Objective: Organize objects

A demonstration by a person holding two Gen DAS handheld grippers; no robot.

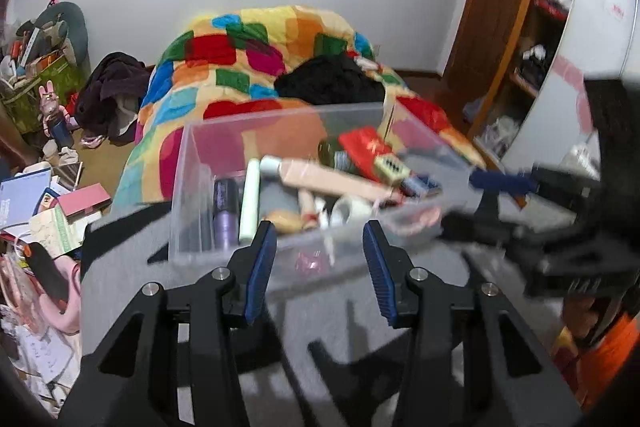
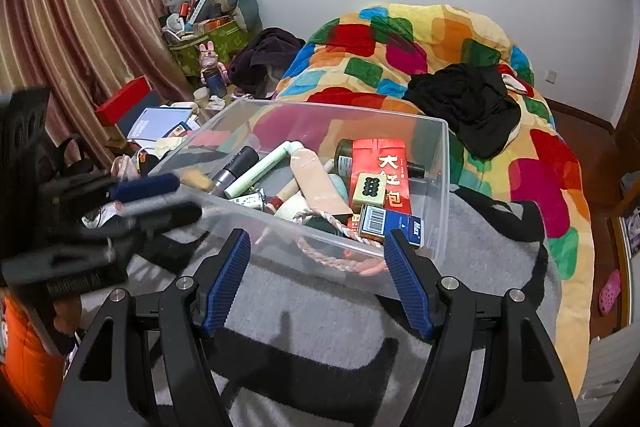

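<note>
A clear plastic bin stands on a grey and black blanket on the bed. It holds several small items: a red packet, a mahjong tile, a blue box with a barcode, a pale green tube, a beige tube, a dark cylinder and a braided rope. My right gripper is open and empty just short of the bin's near wall. My left gripper is open and empty, also at the near wall. Each gripper shows blurred in the other's view.
A colourful patchwork quilt with black clothing covers the bed behind the bin. Cluttered books, boxes and bags lie at the left by the curtain. A wooden shelf unit stands at the right.
</note>
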